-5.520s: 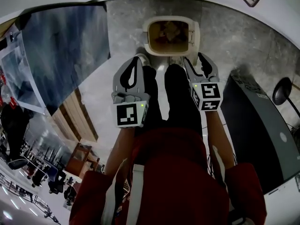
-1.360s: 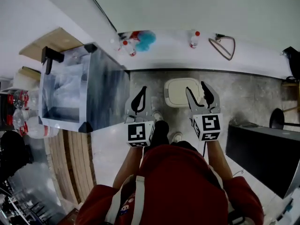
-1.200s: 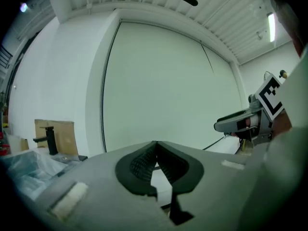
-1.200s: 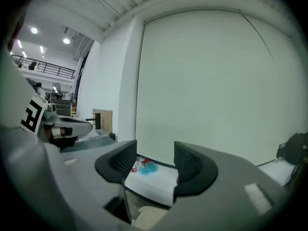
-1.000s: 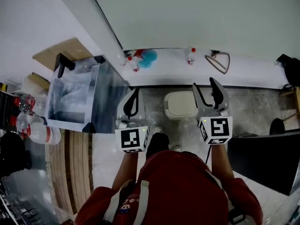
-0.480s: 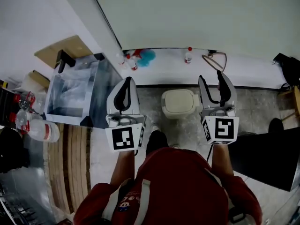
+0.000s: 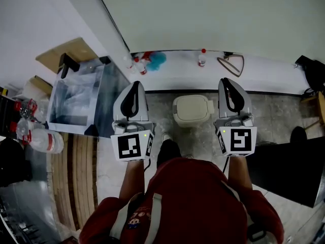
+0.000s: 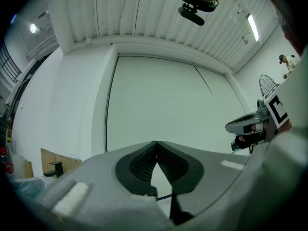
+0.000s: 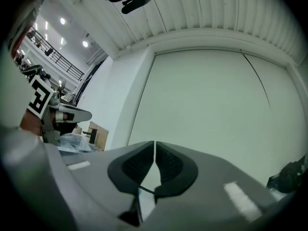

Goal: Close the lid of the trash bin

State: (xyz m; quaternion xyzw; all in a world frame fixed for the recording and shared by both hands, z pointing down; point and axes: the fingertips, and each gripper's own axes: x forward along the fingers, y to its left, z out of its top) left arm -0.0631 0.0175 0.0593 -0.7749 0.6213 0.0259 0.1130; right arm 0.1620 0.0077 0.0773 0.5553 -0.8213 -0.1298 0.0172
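In the head view a cream trash bin (image 7: 193, 111) stands on the grey floor against the wall, lid down flat. My left gripper (image 7: 135, 84) hangs left of it and my right gripper (image 7: 227, 81) right of it, both raised well above it and touching nothing. The left gripper (image 8: 156, 143) has its tips together on nothing. The right gripper (image 9: 154, 143) is closing its jaws, tips almost meeting, with nothing between them. Both gripper views face the pale wall, and the bin does not show in them.
A clear box (image 7: 81, 103) stands at the left over wooden slats (image 7: 76, 177). A white ledge (image 7: 264, 70) along the wall carries bottles (image 7: 202, 57), a blue object (image 7: 157, 61) and a hanger (image 7: 231, 64). A black cabinet (image 7: 284, 166) is at the right.
The bin's lid, open with rubbish showing earlier, now lies down. Both grippers have risen away from the bin. The right jaws, wide apart half a second ago, have come together.
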